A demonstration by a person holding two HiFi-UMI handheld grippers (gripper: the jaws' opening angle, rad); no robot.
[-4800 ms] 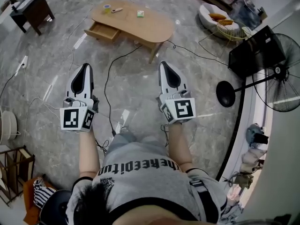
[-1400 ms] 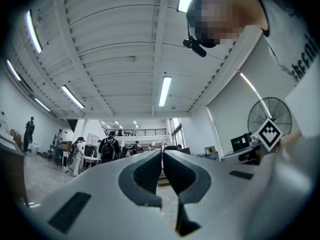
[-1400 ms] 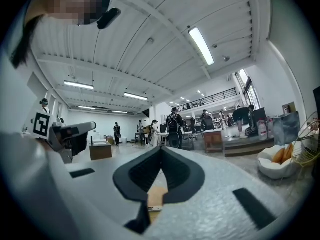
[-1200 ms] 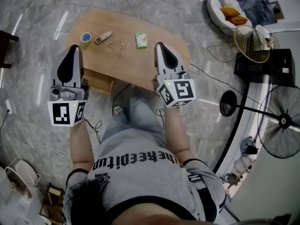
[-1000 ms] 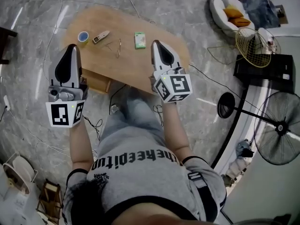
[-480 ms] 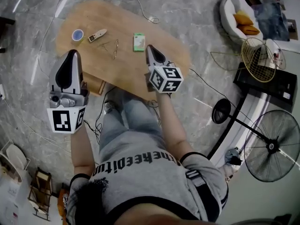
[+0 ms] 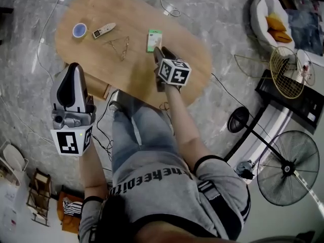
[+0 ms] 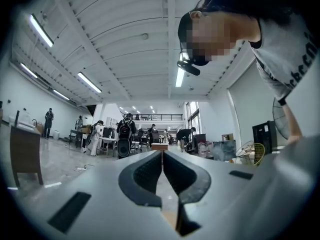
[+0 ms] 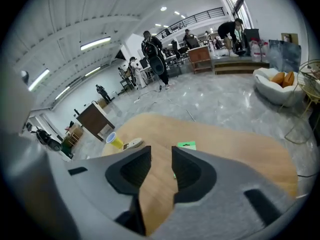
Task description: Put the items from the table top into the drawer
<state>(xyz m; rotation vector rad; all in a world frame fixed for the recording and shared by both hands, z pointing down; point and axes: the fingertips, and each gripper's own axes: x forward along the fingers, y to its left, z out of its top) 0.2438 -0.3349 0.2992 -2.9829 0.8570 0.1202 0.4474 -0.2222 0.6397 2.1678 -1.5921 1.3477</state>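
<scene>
A kidney-shaped wooden table (image 7: 192, 59) carries a green box (image 7: 154, 39), a yellow cup with a blue rim (image 7: 79, 30), a white remote-like item (image 7: 104, 30) and a thin pair of glasses (image 7: 120, 47). My right gripper (image 7: 158, 51) hangs tilted down over the table just short of the green box (image 9: 186, 145). Its jaws (image 9: 161, 151) are opening, with only bare tabletop showing between them. My left gripper (image 7: 74, 67) is off the table's near left edge, shut and empty (image 8: 162, 154), pointing level into the room. A corner of the open drawer (image 7: 107, 90) peeks out beside it.
A standing fan (image 7: 286, 168), a black round-based stand (image 7: 238, 119), a wire basket (image 7: 288, 67) and a white seat with orange cushions (image 7: 268, 19) are to the right. Cables run across the marble floor. A dark cabinet (image 9: 97, 119) stands beyond the table.
My right gripper has gone forward and down over the table, up to the green box. My left gripper has sunk beside the table's near edge.
</scene>
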